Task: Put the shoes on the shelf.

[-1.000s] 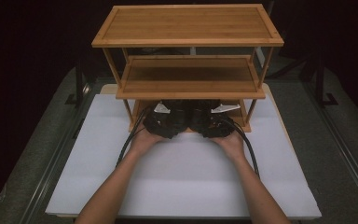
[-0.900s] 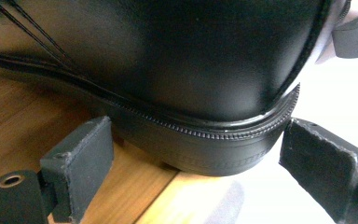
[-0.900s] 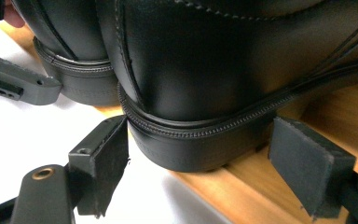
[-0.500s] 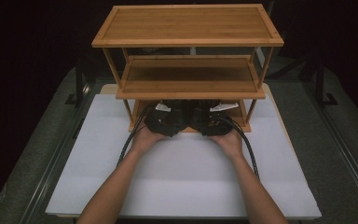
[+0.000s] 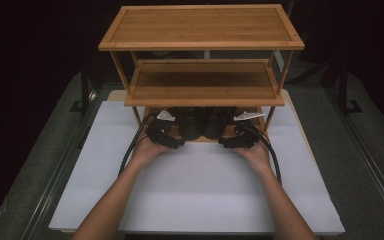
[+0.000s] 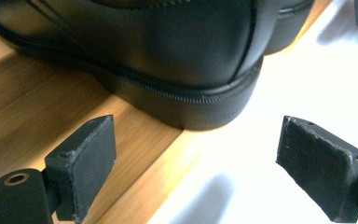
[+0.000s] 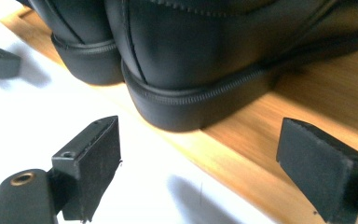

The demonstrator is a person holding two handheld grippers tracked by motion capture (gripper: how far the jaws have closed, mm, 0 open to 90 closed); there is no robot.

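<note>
Jaws of left gripper [image 6: 196, 172] and right gripper [image 7: 198, 168] apart, seemingly just clear of black shoes [image 5: 204, 122].

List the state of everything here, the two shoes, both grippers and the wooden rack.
left shoe: upright on the bottom shelf, heel outward, not gripped.
right shoe: upright beside it, not gripped.
left gripper: open, just short of the heel.
right gripper: open, jaws have just been opening, nothing between them.
wooden rack: standing, upper shelves bare.

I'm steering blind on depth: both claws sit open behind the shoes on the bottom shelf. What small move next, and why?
Probably draw both claws straight back. The left claw and right claw stand open and clear of the black shoes, whose heels already rest on the rack's bottom board, so placing looks finished.
</note>
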